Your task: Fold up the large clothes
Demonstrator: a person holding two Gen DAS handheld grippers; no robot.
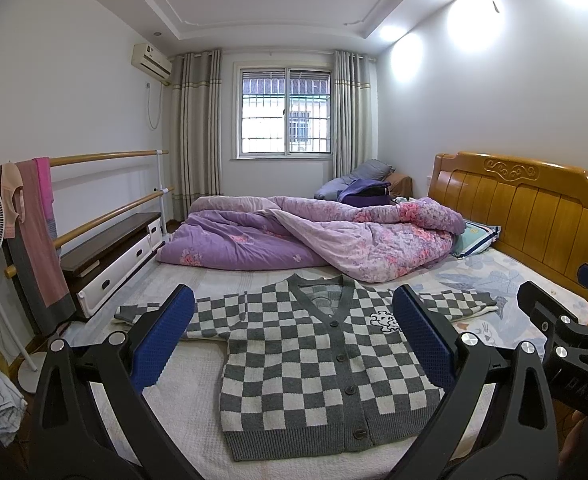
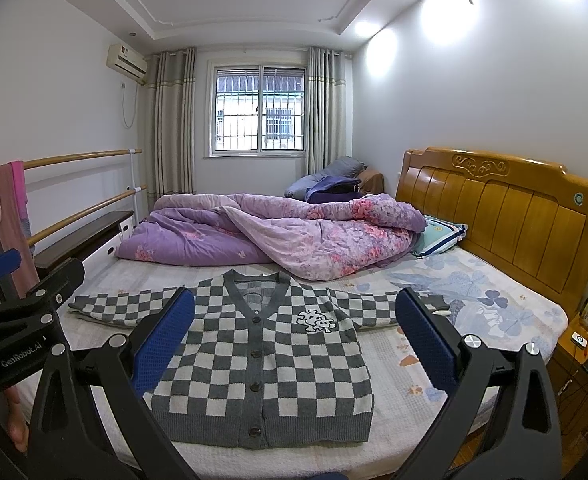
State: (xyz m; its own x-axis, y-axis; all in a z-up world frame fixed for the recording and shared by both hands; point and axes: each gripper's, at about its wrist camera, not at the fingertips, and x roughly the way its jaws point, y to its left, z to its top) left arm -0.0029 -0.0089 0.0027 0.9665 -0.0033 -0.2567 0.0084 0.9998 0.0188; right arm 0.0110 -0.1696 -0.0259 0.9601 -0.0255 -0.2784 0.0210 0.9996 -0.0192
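While lying flat, buttoned and face up on the bed (image 1: 198,408) with both sleeves stretched sideways, checkered cardigan (image 1: 313,364) framed by left gripper (image 1: 294,336) and right gripper (image 2: 295,338), each hovering above, 2 fingers spread wide.

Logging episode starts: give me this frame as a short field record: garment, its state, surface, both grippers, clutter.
garment: grey and white checkered cardigan
state: flat, face up, buttoned, sleeves spread to both sides, unfolded
surface: bed, near half, hem toward the cameras
left gripper: open, above the cardigan, holding nothing
right gripper: open, above the cardigan, holding nothing
behind garment: rumpled purple floral quilt, pillow by the wooden headboard
task progress: no fold made yet
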